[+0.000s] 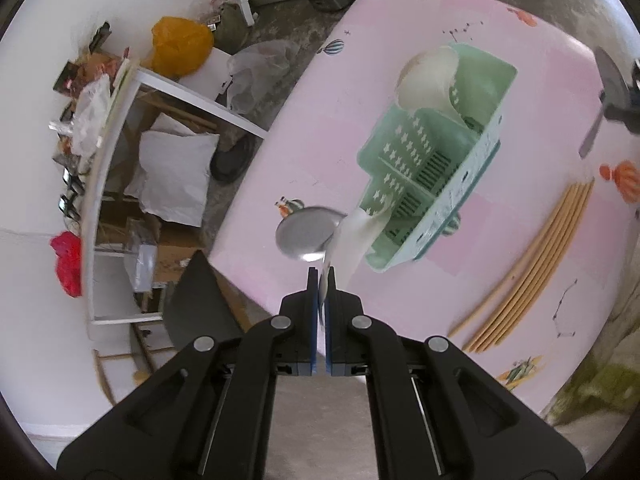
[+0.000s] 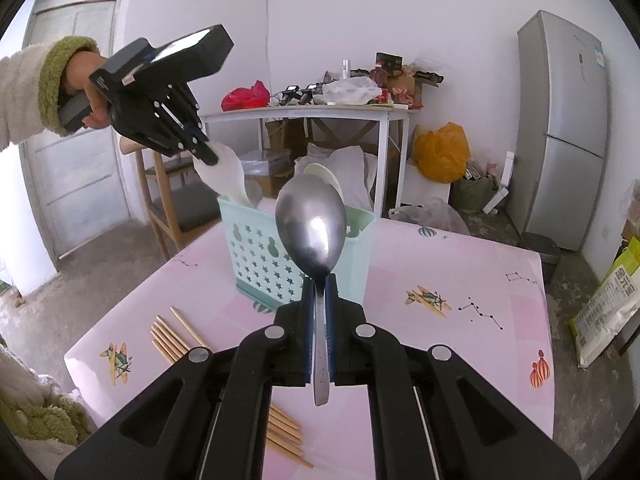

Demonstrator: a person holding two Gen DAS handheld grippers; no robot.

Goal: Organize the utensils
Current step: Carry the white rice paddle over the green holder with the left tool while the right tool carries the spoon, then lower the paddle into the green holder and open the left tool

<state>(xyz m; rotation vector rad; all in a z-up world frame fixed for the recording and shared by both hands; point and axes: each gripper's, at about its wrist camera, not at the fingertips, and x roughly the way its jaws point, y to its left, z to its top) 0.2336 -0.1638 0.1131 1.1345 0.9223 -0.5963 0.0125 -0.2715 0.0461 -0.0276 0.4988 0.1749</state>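
Left gripper [image 1: 322, 280] is seen with jaws pressed together on a white spoon [image 1: 352, 240], pinched by its handle, bowl end dipping over the near end of the mint-green utensil caddy [image 1: 436, 168]. In the right wrist view the same left gripper [image 2: 210, 156] is held up at far left by a hand [image 2: 86, 96] in a cream sleeve with green cuff, white spoon [image 2: 226, 176] angled down toward the caddy's [image 2: 260, 256] left compartment; whether its tip is inside cannot be told. A second white spoon [image 1: 428, 76] is already stood in the caddy's far compartment. A metal spoon [image 1: 306, 232] is seen just left of the caddy in the left wrist view, bowl up; which slot it belongs to cannot be told. Right gripper [image 2: 320, 280] is clamped on another metal spoon [image 2: 311, 228], handle gripped between the blue pads, bowl up and held in front of the caddy. Bamboo chopsticks [image 2: 172, 336] lie loose on the pink tablecloth [image 2: 460, 264], near-left of the caddy, running under the right gripper. In the left wrist view the chopsticks [image 1: 540, 256] are laid in a bundle right of the caddy, apart from it. Right gripper [image 1: 624, 96] shows at the right edge, blurred.
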